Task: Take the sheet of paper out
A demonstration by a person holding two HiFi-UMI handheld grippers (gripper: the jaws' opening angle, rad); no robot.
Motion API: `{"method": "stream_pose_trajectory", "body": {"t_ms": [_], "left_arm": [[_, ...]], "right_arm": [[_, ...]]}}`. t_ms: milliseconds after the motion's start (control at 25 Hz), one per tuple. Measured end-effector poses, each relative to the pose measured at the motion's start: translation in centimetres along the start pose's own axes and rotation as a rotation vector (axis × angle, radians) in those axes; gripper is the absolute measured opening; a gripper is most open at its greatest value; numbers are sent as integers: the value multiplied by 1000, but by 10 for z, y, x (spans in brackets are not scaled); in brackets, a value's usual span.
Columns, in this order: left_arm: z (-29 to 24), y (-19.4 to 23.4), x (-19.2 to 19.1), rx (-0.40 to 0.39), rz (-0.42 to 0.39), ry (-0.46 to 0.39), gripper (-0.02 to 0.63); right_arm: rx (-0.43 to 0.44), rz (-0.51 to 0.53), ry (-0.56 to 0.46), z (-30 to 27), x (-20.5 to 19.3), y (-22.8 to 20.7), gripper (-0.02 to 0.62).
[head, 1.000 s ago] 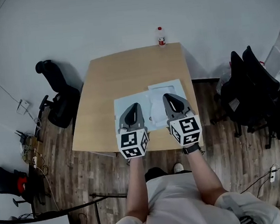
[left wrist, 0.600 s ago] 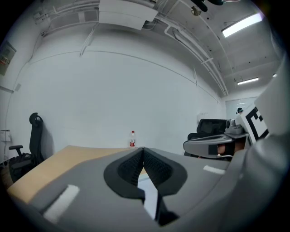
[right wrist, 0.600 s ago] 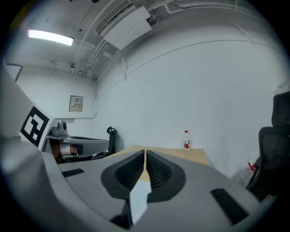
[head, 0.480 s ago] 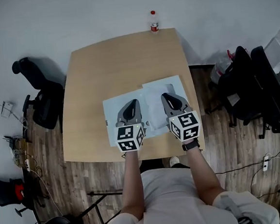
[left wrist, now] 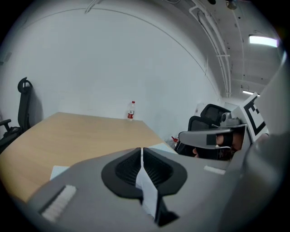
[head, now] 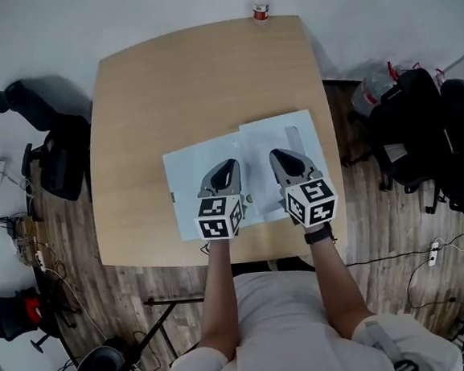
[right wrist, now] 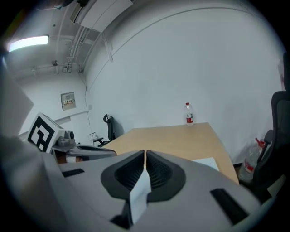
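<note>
Holds two claws low over one table (head: 198, 78): left gripper (head: 229, 167) and right gripper (head: 283, 157), both pinched fully together, gripping nothing. Finds one white sheet of paper (head: 280, 132) flat beneath them, edge against one pale blue sheet (head: 187, 180), with one bottle (head: 260, 2) at the far edge.

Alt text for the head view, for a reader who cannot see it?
From above, a person holds the left tool and right tool side by side over pale sheets near the front edge of a wooden table. A bottle stands at the far edge. Black chairs flank the table.
</note>
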State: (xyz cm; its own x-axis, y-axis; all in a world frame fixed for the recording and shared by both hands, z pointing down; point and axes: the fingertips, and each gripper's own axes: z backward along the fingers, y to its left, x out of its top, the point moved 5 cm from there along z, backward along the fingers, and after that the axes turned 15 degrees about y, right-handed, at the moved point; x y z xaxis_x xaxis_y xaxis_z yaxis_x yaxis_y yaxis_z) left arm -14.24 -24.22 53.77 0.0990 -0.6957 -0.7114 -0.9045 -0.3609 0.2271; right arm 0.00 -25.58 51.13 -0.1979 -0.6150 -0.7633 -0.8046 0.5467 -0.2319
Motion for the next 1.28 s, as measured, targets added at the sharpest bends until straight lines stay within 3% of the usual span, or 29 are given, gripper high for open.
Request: {"method": "stream_pose_trajectory", "body": {"t_ms": [320, 880, 1280], "left_arm": [[-42, 14, -31, -92, 80, 139, 25], [-102, 5, -85, -196, 124, 352, 200], [-127, 5, -99, -192, 143, 415, 204]], "right_arm": [[-3, 24, 81, -31, -9, -6, 15], [-12, 18, 177, -48, -29, -19, 15], [-21, -1, 204, -56, -35, -31, 15]]}}
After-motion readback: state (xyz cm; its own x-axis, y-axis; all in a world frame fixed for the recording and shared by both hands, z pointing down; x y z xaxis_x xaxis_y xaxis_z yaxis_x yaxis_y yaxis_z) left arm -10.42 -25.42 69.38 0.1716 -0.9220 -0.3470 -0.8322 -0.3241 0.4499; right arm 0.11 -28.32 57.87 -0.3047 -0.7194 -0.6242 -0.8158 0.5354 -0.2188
